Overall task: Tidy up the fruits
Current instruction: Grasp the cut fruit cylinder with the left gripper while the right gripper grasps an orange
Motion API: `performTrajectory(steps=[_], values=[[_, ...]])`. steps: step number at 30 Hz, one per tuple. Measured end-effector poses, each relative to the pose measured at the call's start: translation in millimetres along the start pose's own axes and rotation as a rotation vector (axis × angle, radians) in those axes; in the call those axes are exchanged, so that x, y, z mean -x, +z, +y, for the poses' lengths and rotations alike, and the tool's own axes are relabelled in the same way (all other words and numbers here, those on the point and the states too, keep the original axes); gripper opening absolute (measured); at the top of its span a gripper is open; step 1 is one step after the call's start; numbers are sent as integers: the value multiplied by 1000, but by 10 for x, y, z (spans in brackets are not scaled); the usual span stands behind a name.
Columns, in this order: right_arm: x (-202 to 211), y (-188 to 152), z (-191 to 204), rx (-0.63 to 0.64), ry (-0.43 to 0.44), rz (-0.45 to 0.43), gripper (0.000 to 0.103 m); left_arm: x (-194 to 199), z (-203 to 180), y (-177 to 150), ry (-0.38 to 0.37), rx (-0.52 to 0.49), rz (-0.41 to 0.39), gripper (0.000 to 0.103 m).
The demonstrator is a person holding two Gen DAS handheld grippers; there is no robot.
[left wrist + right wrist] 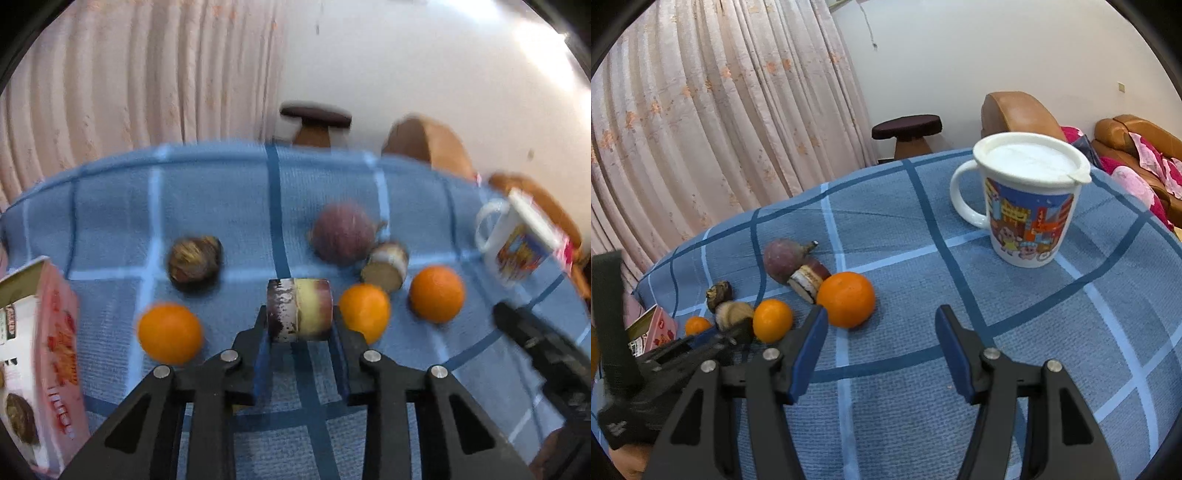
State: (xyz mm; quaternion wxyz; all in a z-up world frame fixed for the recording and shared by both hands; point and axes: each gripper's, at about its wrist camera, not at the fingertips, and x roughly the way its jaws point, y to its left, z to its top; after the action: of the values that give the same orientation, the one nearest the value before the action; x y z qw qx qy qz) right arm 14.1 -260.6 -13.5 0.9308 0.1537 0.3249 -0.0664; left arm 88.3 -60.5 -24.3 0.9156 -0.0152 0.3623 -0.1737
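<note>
My left gripper (300, 325) is shut on a short sugarcane piece (299, 309), purple and yellow, held just above the blue checked cloth (221, 206). Three oranges lie around it: one left (170, 333), one right (365, 311), one farther right (436, 293). Behind are a purple round fruit (343, 234), a second sugarcane piece (386, 270) and a dark brown fruit (195, 263). My right gripper (881, 325) is open and empty over the cloth, right of the nearest orange (846, 299). The left gripper (683, 354) shows at the left of the right wrist view.
A lidded white cartoon mug (1025, 199) stands at the back right of the cloth. A pink snack box (40, 354) stands at the left edge. A stool (907, 129) and brown sofas (1019, 110) lie beyond the table, with a curtain (720, 110) at the left.
</note>
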Motion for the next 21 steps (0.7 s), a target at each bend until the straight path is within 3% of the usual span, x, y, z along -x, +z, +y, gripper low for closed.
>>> performTrajectory(steps=[3,8,11,15,21], values=[[-20,-20,49,18,25,4,63,250,-6,-13,36,-38,-101,31],[-60,-78,159,47,93,25,63,640,213,35,39,-9,-191,31],[-24,-113,299,93,138,5,63,772,352,39,94,-21,-217,31],[-88,-168,567,161,164,21,63,926,559,-22,113,10,-241,31],[-341,-120,841,186,102,68,63,1047,828,-94,160,11,-265,31]])
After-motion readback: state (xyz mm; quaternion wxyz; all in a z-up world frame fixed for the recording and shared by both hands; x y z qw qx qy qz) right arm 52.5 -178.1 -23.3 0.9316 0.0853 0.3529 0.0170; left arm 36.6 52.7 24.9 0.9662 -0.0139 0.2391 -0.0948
